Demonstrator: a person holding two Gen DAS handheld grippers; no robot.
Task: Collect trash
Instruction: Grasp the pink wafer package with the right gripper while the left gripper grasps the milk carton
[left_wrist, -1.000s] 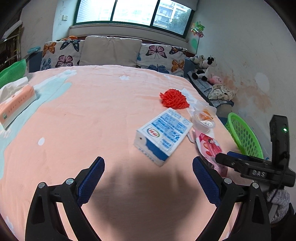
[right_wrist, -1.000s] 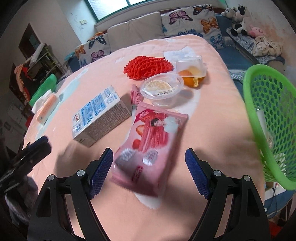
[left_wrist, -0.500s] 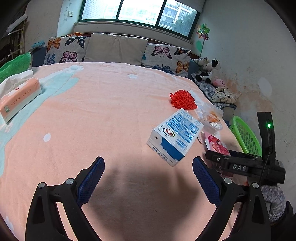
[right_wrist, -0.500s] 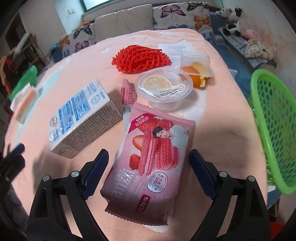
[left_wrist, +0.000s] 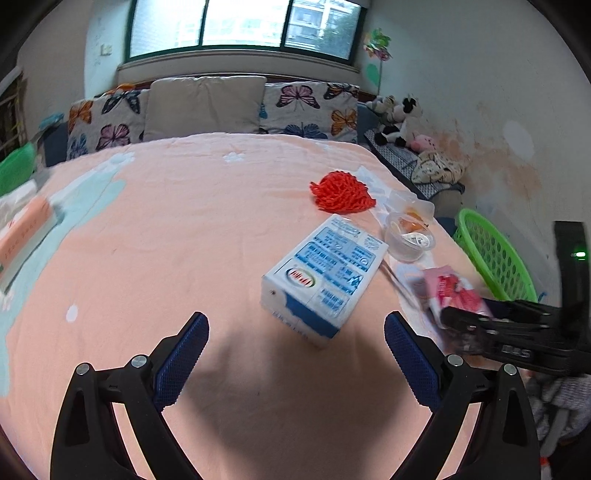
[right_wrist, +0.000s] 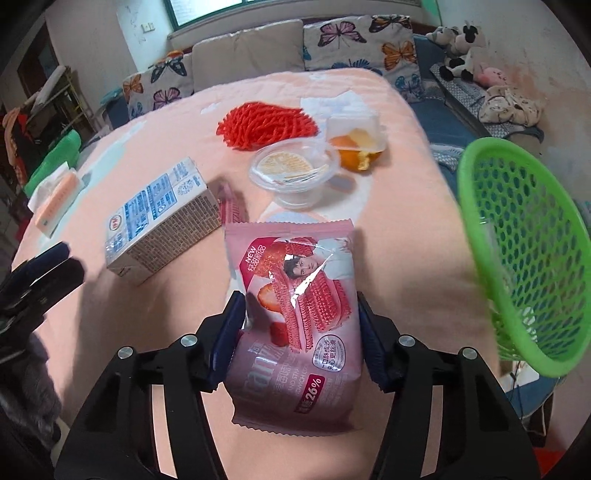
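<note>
Bed (left_wrist: 184, 229), peach-pink cover with pale blue patches; carries all items listed.

Right tongs (right_wrist: 301, 332): jaws have just been closing and now clamp a pink strawberry wafer packet (right_wrist: 295, 314) by its two long edges, both blue pads pressed against the wrapper. Packet sits at the near edge of the bed, printed face up.

Left tongs (left_wrist: 295, 354): released, jaws spread wide, nothing between them; they hover over bare cover, just short of the carton.

Milk carton (left_wrist: 325, 277), blue and white, lying on its side left of the packet.

Clear plastic cup (right_wrist: 293, 173), foil lid part peeled, beyond the packet. Small pink wrapper (right_wrist: 231, 206) between carton and cup.

Clear lidded box with orange peel (right_wrist: 354, 147), just beside the cup.

Red foam fruit net (right_wrist: 266, 123), behind the cup, near a white tissue (right_wrist: 332, 101).

Green mesh basket (right_wrist: 517, 236), off the bed's right side, tilted towards it.

Tissue pack (left_wrist: 22, 236), far left edge of the bed.
</note>
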